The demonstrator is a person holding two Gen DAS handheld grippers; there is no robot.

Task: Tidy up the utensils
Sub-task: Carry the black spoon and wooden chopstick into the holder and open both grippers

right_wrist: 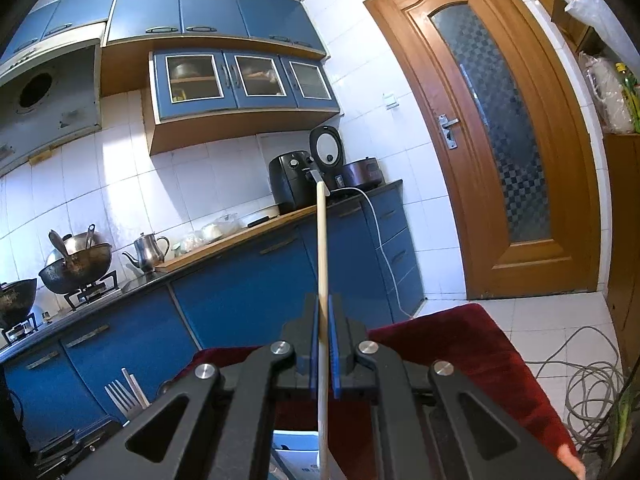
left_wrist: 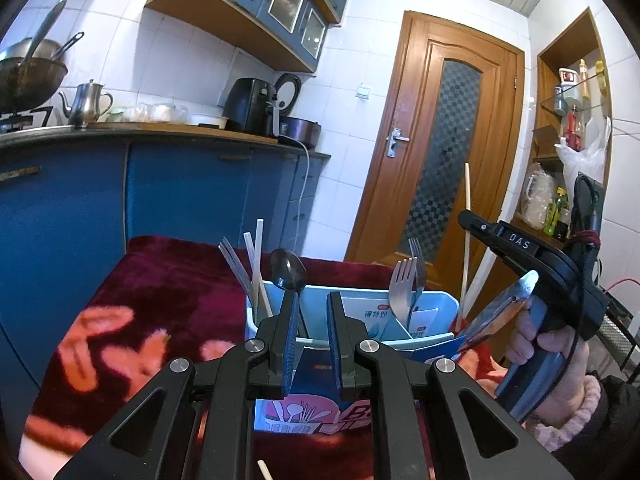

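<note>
Light blue organizer (left_wrist: 436, 300) on red blanket (left_wrist: 160, 292): forks (left_wrist: 404, 284) upright in right section, spoon (left_wrist: 289, 270), fork and chopsticks (left_wrist: 254, 264) in left. Left gripper (left_wrist: 313, 344) jaws clamped on box's card divider (left_wrist: 316, 368). Right gripper (right_wrist: 324, 344) jaws clenched around single chopstick (right_wrist: 321, 248), raised above organizer.

Left gripper (left_wrist: 313, 322): points slightly downward, jaws narrowly apart, blue pads clamped on upright wall of blue-and-white card piece. Right gripper (right_wrist: 324, 334): near level, jaws nearly closed, pads pinching thin pale chopstick (right_wrist: 322, 256) that runs forward between them. In left wrist view, right hand (left_wrist: 554, 354) wraps grip handle, pink cuff at wrist, dark sleeve behind.
</note>
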